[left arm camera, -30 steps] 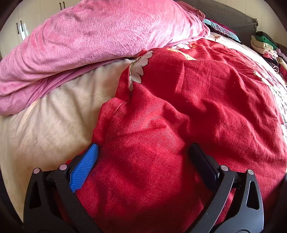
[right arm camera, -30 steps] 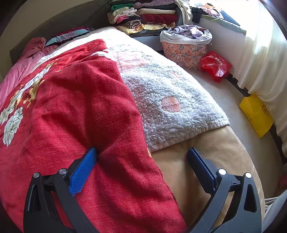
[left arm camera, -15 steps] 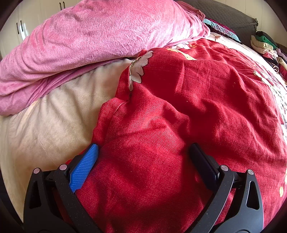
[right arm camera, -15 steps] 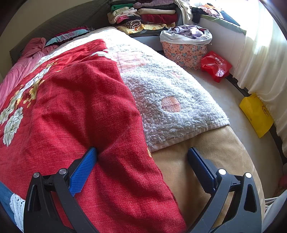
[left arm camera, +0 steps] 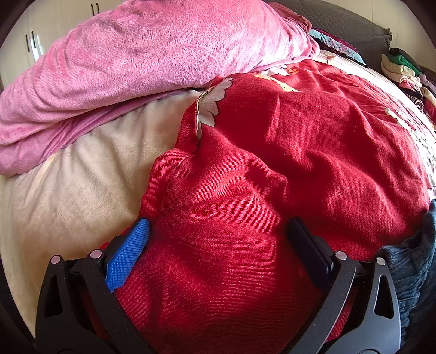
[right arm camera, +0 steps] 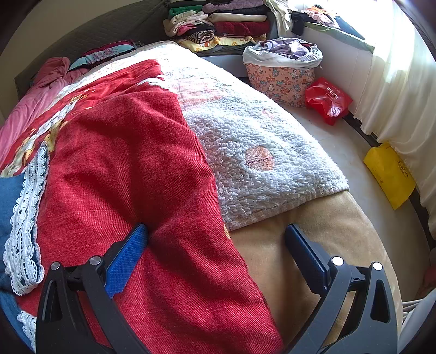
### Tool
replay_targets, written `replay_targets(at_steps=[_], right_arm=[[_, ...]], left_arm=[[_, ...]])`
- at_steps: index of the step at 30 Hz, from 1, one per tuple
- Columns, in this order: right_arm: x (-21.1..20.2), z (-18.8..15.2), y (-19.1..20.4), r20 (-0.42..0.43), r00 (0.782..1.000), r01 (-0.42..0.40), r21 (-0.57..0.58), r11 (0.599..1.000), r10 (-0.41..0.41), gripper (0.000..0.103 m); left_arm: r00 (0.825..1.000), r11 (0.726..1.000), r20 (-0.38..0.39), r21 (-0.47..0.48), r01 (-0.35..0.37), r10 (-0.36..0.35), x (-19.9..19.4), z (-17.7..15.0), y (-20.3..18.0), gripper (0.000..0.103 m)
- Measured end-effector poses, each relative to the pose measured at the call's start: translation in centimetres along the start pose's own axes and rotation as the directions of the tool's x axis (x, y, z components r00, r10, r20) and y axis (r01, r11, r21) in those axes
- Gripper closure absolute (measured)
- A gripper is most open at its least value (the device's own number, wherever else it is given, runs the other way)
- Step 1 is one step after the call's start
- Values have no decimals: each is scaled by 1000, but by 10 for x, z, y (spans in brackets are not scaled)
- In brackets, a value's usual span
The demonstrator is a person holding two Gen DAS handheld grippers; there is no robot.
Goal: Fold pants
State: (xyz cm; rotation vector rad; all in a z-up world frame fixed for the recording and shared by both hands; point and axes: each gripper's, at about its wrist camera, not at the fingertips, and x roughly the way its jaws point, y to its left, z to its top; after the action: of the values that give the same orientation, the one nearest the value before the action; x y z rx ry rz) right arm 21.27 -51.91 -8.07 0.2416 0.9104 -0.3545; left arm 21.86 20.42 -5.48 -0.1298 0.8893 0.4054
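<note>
Nearest, left gripper (left arm camera: 218, 237) spread wide over red blanket (left arm camera: 272, 168), nothing between the two fingers. Right gripper (right arm camera: 216, 239) likewise spread wide, empty, straddling the red blanket's edge and tan sheet (right arm camera: 313, 231). Dark denim pants (left arm camera: 411, 266) bunched at the right edge of the left view; in the right view, blue denim with white lace trim (right arm camera: 24, 207) lying at the far left on the red blanket, clear of both grippers. Farther on, one white fleecy blanket (right arm camera: 259, 152) with an orange patch, one pink quilt (left arm camera: 136, 62) heaped behind. Beyond the bed, one cartoon-print basket (right arm camera: 280, 79) lined with a white bag, filled with pale purple clothes. Beside it one red bag (right arm camera: 327, 98) with white lettering, too small to read; one yellow bag (right arm camera: 389, 174) along the curtain. Farthest, stacked folded clothes (right arm camera: 218, 24).
</note>
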Motion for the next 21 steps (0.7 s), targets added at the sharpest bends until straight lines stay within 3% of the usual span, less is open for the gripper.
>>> replay_targets(at_steps=[13,21], right_arm=[[0,0,0,0,1000,-1,1,1000,1,4],[0,0,0,1,1000,-1,1,1000,1,4]], left_arm=[[1000,1000,8,-6,0,0,5,2,0,8],[999,998,20,-31,51,-50,4,0,7,8]])
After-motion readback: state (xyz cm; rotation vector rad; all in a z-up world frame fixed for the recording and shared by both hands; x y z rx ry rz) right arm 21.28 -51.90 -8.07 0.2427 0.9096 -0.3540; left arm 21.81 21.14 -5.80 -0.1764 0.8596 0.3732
